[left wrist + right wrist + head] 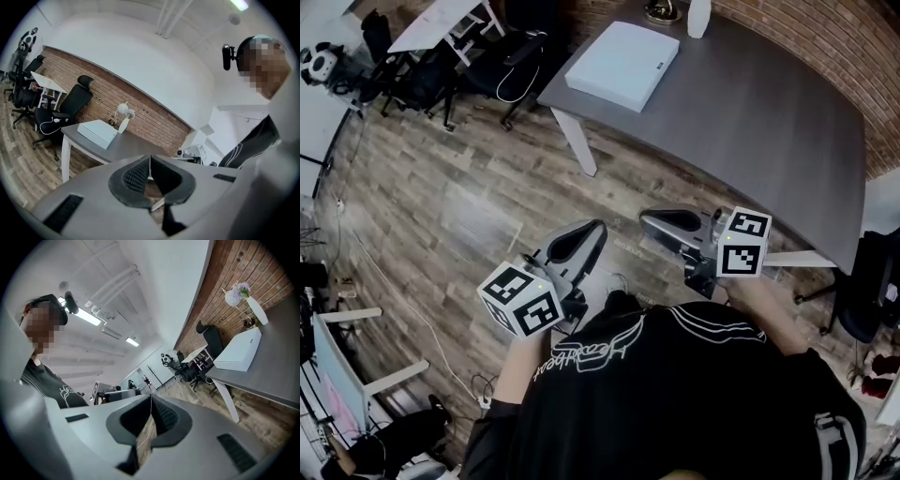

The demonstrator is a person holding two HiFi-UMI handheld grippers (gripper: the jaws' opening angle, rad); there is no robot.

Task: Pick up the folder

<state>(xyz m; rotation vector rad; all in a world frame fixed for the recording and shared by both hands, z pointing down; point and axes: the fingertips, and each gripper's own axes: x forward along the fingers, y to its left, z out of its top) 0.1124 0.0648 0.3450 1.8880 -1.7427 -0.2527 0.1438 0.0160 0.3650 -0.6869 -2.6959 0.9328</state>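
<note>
The folder (623, 64) is a flat white case lying near the left end of a grey desk (750, 122), far ahead of both grippers. It also shows in the left gripper view as the folder (97, 132) on the desk (126, 149), and in the right gripper view as the folder (239, 350). My left gripper (598, 226) and right gripper (645, 217) are held close to the person's body above the wooden floor. Both point toward the desk. The left gripper (150, 159) and right gripper (151, 399) have their jaws pressed together with nothing between them.
A white bottle (698, 17) and a lamp base (663, 9) stand at the desk's far edge by a brick wall. Black office chairs (506, 61) and a white table (450, 21) stand to the left. Another black chair (867, 291) is at the right.
</note>
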